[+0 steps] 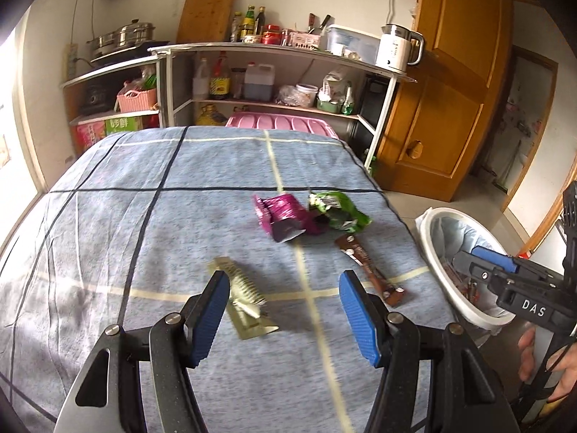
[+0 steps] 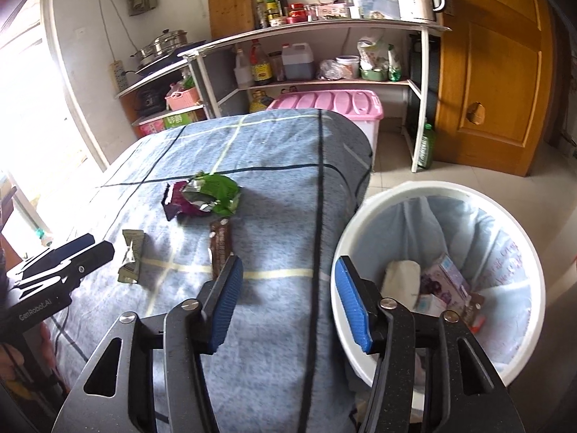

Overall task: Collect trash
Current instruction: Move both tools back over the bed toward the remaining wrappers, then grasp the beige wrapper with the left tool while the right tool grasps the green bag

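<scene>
The task looks partly done; the bin (image 2: 425, 195), white with a pale liner, stands on the floor just beside the table (image 2: 281, 195) edge and already holds some trash, among it a pale crumpled wad (image 2: 402, 278) and a purple carton (image 2: 445, 278); four pieces are left on the blue checked cloth of the table; a purple wrapper (image 1: 285, 216) and a green wrapper (image 1: 339, 211) lie touching each other toward the far side; a brown bar wrapper (image 1: 371, 270) lies nearer, toward the bin; a beige sachet (image 1: 245, 296) lies apart from the rest on the left; the left tool (image 1: 285, 296) hovers over the table with its jaws about half open and nothing between them, the sachet just beside its left pad, so I judge that piece is the next to be taken; the right tool (image 2: 288, 288) hangs over the table edge next to the bin, jaws apart and empty; so the work seems around midway, with each remaining piece to be gripped, carried over the rim and dropped; none of it looks heavy or awkward, though thin foil lying flat may slip from the pads.
</scene>
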{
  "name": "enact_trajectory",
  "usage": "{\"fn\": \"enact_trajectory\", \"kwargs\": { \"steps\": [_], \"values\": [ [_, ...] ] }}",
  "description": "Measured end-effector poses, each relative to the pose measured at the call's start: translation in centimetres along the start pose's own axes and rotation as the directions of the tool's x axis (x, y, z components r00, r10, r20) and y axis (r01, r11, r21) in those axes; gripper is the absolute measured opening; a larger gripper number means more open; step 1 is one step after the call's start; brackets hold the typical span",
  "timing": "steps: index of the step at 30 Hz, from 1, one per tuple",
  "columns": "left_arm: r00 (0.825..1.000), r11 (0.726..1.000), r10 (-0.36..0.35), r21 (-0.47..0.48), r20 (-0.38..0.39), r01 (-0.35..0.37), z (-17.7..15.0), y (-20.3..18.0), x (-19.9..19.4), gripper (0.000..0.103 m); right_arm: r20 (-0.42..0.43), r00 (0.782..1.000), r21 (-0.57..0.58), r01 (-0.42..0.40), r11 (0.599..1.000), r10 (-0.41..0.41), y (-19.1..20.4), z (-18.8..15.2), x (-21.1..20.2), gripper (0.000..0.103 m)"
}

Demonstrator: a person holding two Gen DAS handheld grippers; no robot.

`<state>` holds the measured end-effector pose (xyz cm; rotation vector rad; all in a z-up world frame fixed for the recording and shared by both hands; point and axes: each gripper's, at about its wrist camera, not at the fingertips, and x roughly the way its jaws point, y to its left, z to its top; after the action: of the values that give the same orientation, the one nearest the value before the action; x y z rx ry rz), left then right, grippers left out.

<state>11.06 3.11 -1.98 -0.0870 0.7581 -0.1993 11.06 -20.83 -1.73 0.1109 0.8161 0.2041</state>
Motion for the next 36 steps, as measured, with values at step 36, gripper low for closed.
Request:
{"fn": "enact_trajectory", "kwargs": {
  "steps": [36],
  "values": [
    [0.99,0.998,0.015,-0.063,-0.137,-0.024,-0.3,4.2,5.7,0.065,-0.09,0.993,-0.254,-0.092,0.963,0.071,7.5,5.6,12.1,0.069]
  ]
}}
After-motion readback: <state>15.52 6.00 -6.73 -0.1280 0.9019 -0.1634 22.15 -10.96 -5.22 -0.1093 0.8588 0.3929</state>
